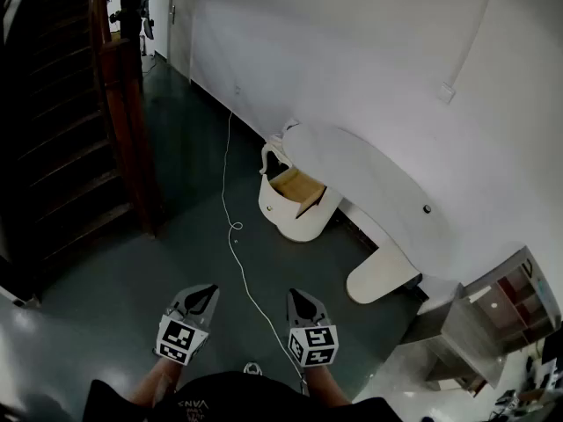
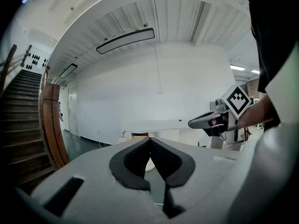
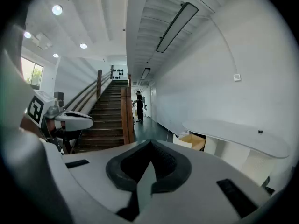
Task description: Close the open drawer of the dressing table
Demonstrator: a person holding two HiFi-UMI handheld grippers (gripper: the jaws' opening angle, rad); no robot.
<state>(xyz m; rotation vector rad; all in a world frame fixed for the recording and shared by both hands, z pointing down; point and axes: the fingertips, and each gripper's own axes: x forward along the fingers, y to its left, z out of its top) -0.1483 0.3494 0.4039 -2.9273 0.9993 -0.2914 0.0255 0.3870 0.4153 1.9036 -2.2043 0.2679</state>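
Observation:
The white dressing table [image 1: 365, 170] stands against the wall at centre right of the head view, its curved top long and narrow. Its drawer [image 1: 297, 192] is pulled out at the left end, showing a tan wooden inside. In the right gripper view the same drawer [image 3: 194, 141] shows under the table top [image 3: 236, 133]. My left gripper [image 1: 205, 294] and right gripper [image 1: 300, 298] hover side by side over the dark floor, well short of the table. Both are shut with nothing between the jaws. The left gripper [image 2: 150, 139] looks toward the table.
A white cable [image 1: 230, 227] runs along the floor from the wall toward me. A dark wooden staircase with a post [image 1: 123, 104] rises at the left. A person [image 1: 130, 7] stands far down the corridor. A grey shelf unit [image 1: 493, 315] sits at the right.

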